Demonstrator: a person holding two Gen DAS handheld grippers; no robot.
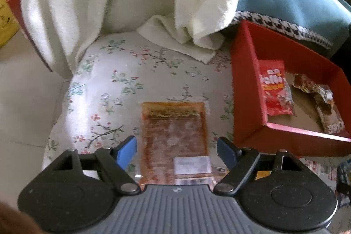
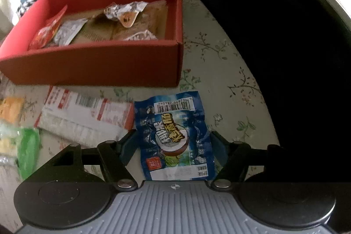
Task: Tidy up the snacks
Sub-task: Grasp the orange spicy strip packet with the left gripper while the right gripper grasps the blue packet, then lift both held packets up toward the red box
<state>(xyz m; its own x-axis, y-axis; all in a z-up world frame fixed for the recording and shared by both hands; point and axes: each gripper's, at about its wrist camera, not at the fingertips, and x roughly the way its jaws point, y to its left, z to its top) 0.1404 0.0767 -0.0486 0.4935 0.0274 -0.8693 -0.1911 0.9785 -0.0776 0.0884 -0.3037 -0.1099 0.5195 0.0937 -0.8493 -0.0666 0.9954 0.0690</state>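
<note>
Your left hand-held gripper (image 1: 176, 151) released, fingers either side of an orange snack packet (image 1: 174, 142), red box (image 1: 248, 102) ahead to its right, your right hand-held gripper (image 2: 173, 149) straddling a blue snack packet (image 2: 175, 135), grip uncertain, box just ahead.

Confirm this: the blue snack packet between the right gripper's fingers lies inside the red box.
Wrong on one point. The blue snack packet between the right gripper's fingers lies on the floral cushion, in front of the red box, as the right wrist view shows.
</note>
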